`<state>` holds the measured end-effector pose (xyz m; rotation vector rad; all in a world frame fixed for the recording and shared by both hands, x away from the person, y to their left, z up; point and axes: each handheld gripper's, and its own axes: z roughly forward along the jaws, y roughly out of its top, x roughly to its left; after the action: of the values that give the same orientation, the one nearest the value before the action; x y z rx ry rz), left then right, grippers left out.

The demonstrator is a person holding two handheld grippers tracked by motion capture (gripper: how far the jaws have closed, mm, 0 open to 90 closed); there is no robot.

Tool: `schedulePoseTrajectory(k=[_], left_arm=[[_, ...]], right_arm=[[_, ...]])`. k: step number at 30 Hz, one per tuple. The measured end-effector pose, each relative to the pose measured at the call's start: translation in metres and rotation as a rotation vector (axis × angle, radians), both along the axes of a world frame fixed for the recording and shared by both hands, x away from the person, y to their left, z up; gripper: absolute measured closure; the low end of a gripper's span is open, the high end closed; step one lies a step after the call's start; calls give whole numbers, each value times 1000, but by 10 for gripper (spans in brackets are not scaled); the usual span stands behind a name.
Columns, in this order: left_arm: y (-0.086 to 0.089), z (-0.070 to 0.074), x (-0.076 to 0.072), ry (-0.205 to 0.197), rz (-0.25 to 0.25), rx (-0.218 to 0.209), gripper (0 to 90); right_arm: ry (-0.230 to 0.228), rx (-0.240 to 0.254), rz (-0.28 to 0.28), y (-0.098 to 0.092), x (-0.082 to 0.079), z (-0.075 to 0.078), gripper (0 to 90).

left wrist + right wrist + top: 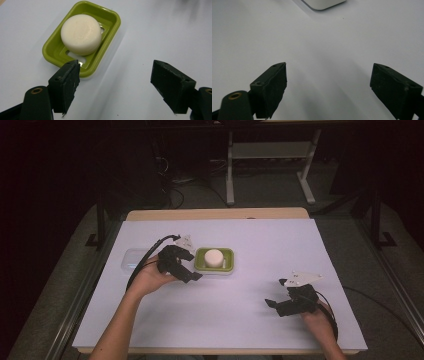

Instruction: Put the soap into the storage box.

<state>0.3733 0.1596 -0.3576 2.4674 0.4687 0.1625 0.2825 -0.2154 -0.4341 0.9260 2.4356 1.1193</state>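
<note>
Near the middle of the white table (240,320) sits a green soap dish (214,259), and a round white soap bar (213,257) lies inside it. Just left of the dish, the left claw (192,266) hangs with its jaws wide apart and nothing between them; in the left gripper view one jaw tip overlaps the near rim of the dish (51,48), beside the soap bar (81,33). Left of the dish lies a clear lid (134,259), flat on the table. Well to the right of the dish and nearer the person, the right claw (276,295) is spread open above bare table, holding nothing.
</note>
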Motion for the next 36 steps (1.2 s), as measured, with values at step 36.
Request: schedulePoseTrajectory(k=[36], left_arm=[[42, -22, -49, 9, 7, -47, 209]], right_arm=[[12, -4, -9, 0, -2, -3, 132]])
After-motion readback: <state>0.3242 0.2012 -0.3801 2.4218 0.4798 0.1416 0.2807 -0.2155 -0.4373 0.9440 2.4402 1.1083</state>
